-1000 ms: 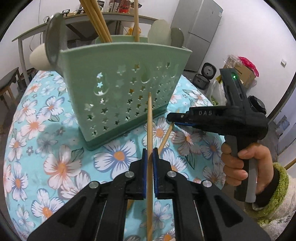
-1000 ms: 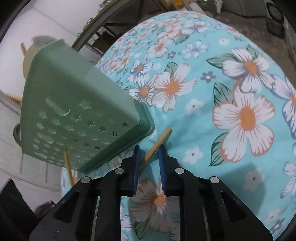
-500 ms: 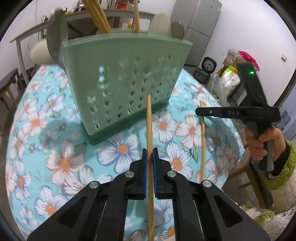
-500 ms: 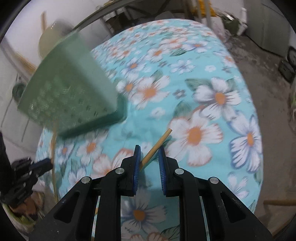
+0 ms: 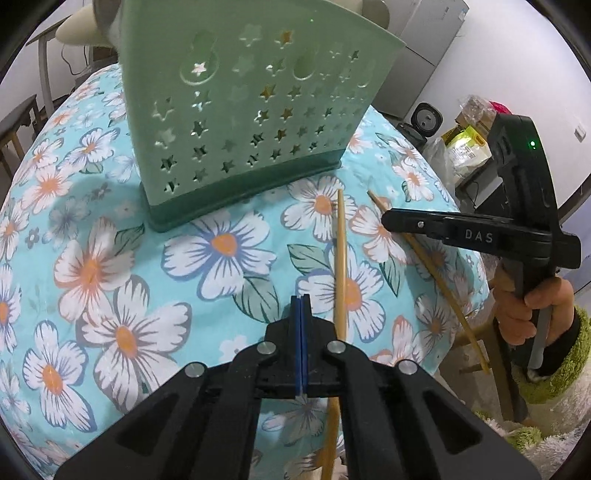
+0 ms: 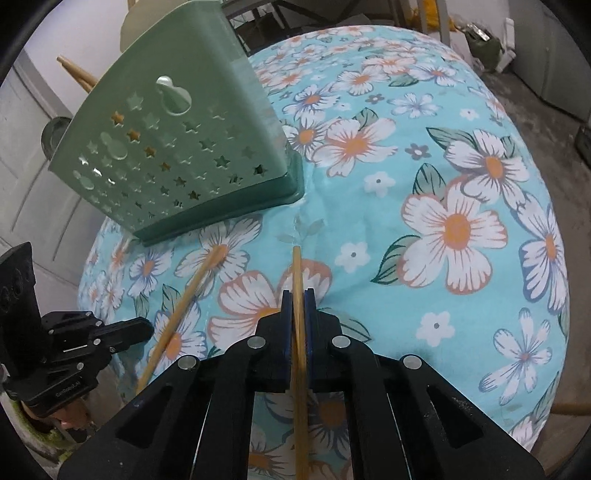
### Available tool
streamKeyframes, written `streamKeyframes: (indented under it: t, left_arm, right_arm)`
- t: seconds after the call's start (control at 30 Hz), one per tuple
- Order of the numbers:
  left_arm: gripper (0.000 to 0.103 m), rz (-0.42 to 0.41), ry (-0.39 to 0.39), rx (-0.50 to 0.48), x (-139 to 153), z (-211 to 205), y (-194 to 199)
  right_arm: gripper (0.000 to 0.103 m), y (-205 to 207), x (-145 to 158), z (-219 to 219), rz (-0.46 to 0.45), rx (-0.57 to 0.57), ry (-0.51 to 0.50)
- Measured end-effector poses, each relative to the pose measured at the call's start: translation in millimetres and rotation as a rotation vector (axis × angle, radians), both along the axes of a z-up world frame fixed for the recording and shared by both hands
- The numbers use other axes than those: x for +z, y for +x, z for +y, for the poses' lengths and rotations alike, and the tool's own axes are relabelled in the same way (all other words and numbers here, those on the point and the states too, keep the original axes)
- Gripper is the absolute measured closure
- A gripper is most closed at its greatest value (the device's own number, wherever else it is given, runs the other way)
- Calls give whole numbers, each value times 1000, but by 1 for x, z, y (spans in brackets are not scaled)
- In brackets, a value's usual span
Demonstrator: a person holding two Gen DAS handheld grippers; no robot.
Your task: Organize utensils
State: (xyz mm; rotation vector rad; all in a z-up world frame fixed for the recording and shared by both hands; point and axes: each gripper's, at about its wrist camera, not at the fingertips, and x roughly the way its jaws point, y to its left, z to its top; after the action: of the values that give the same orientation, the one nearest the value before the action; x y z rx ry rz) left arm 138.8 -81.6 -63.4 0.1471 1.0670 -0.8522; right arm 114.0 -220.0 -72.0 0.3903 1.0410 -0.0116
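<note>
Left gripper (image 5: 300,297): fingers pressed flat together, blue pads meeting, nothing between them. Loose chopstick (image 5: 340,258) seen just right of those fingers, outside the grip, running under the gripper body toward the green utensil holder (image 5: 243,110); whether touching the finger's outer side, could not tell. Same stick picked out from the right wrist view (image 6: 184,306), lying slantwise over the floral tabletop (image 6: 461,229), tip short of the holder's base.

Right gripper (image 6: 298,295): fingers nearly closed, pinching a second chopstick (image 6: 296,273) between the blue pads. Stick lined up along the fingers, front end poking out a little way ahead, pointing toward the holder's base corner but apart from it. From the left wrist view, same gripper (image 5: 388,219) seen side-on, stick crossing it at a slant, long end trailing back past the tabletop edge.

Holder upright on the tabletop, star cut-outs in its wall, more chopsticks (image 6: 75,72) and pale spoon bowls (image 5: 79,27) standing in it.
</note>
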Motion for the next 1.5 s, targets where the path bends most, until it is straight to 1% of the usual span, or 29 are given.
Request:
streamKeyframes:
  t: [0.07, 0.17, 0.33, 0.37, 0.4, 0.5, 0.63, 0.73, 0.8, 0.87, 0.93, 1.13, 1.3, 1.5]
  left_arm:
    - [103, 16, -1, -1, 0, -1, 3]
    - [99, 52, -13, 10, 1, -2, 11]
    - [88, 37, -35, 13, 13, -1, 18]
    - [84, 32, -36, 9, 14, -3, 19]
    - [80, 26, -34, 2, 16, -6, 19]
    - [77, 2, -24, -43, 19, -21, 18]
    - [77, -19, 15, -108, 14, -46, 14]
    - [77, -63, 62, -148, 11, -65, 11]
    - [77, -122, 107, -155, 10, -76, 10]
    - [77, -160, 143, -156, 7, -83, 12]
    - [77, -175, 165, -154, 5, -88, 15]
    - [77, -212, 198, -157, -2, -97, 16]
    - [77, -218, 202, -152, -3, -99, 16]
    - [77, -228, 211, -158, -4, -104, 15]
  right_arm:
    - [99, -2, 0, -2, -1, -4, 5]
    - [99, -4, 0, -11, -3, -16, 29]
    - [99, -11, 3, -28, -3, -29, 72]
    - [99, -12, 3, -30, -3, -33, 79]
    - [99, -12, 3, -32, -3, -35, 86]
    - [99, -15, 3, -37, -4, -42, 101]
    - [99, -17, 6, -42, 0, -48, 108]
    - [99, -17, 7, -42, 0, -50, 109]
    - [99, -18, 7, -43, 2, -54, 115]
    - [99, -17, 7, -43, 4, -55, 115]
    - [99, -18, 8, -44, 6, -57, 113]
    - [99, -13, 11, -38, 22, -61, 87]
    - [99, -3, 14, -30, 27, -58, 56]
    - [99, 7, 16, -27, 28, -61, 50]
